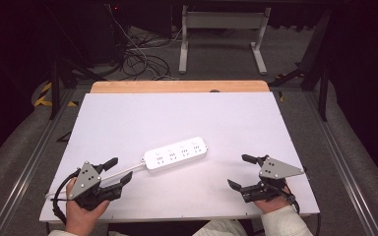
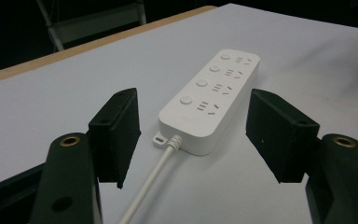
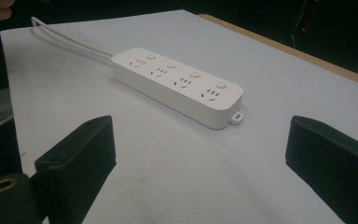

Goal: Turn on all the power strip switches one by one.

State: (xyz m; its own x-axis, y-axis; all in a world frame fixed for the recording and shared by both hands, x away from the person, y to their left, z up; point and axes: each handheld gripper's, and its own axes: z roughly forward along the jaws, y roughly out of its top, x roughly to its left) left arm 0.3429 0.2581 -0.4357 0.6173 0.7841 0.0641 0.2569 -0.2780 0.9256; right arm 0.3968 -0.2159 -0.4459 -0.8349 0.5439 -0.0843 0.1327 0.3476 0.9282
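Both grippers sit at the worktop's (image 1: 128,113) near edge, jaws spread, holding nothing: left gripper (image 1: 117,171) straddles the white cord (image 1: 123,173), right gripper (image 1: 240,171) near the right corner. Power strip (image 1: 176,153) lies mid-worktop, untouched. I judge grasping not yet begun.

3 views sharing power strip (image 1: 175,154)
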